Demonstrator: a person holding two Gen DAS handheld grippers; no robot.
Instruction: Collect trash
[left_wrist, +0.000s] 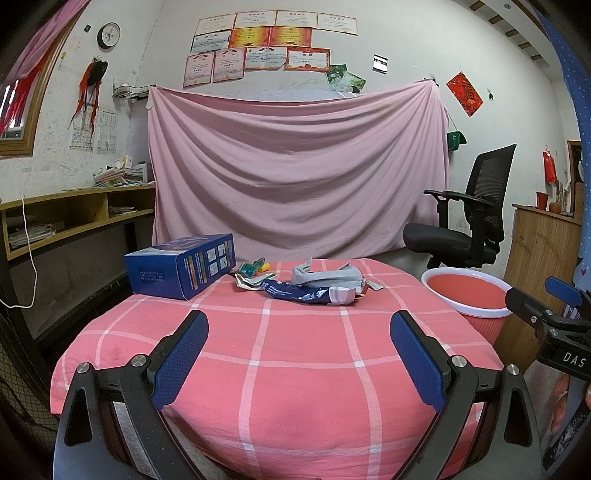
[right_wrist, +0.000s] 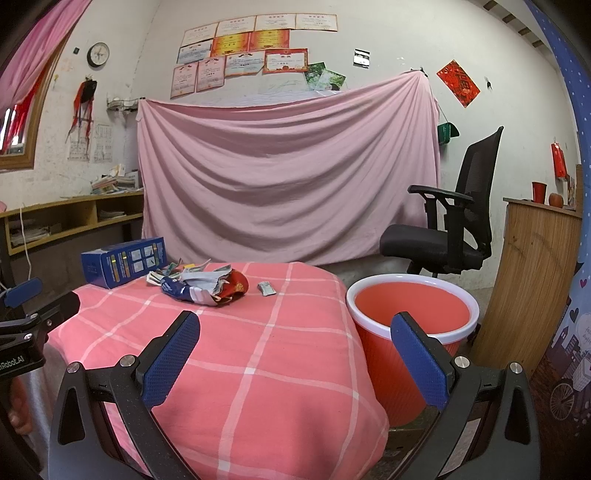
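Crumpled wrappers (left_wrist: 306, 286) lie in a heap at the far side of the pink checked tablecloth (left_wrist: 280, 354), with a grey pouch and a dark blue packet on top. In the right wrist view the same heap (right_wrist: 201, 286) shows a red wrapper, and a small silver scrap (right_wrist: 266, 288) lies apart to its right. A red bin with a white rim (right_wrist: 410, 317) stands beside the table on the right, also seen at the table's right edge (left_wrist: 467, 291). My left gripper (left_wrist: 297, 332) is open near the table's front, holding nothing. My right gripper (right_wrist: 295, 334) is open too, nothing between its fingers.
A blue carton (left_wrist: 183, 264) lies on the table's far left. A black office chair (right_wrist: 448, 229) stands behind the bin. A wooden cabinet (right_wrist: 528, 291) is at the right, wooden shelves (left_wrist: 70, 218) at the left, and a pink sheet (left_wrist: 295, 173) hangs behind.
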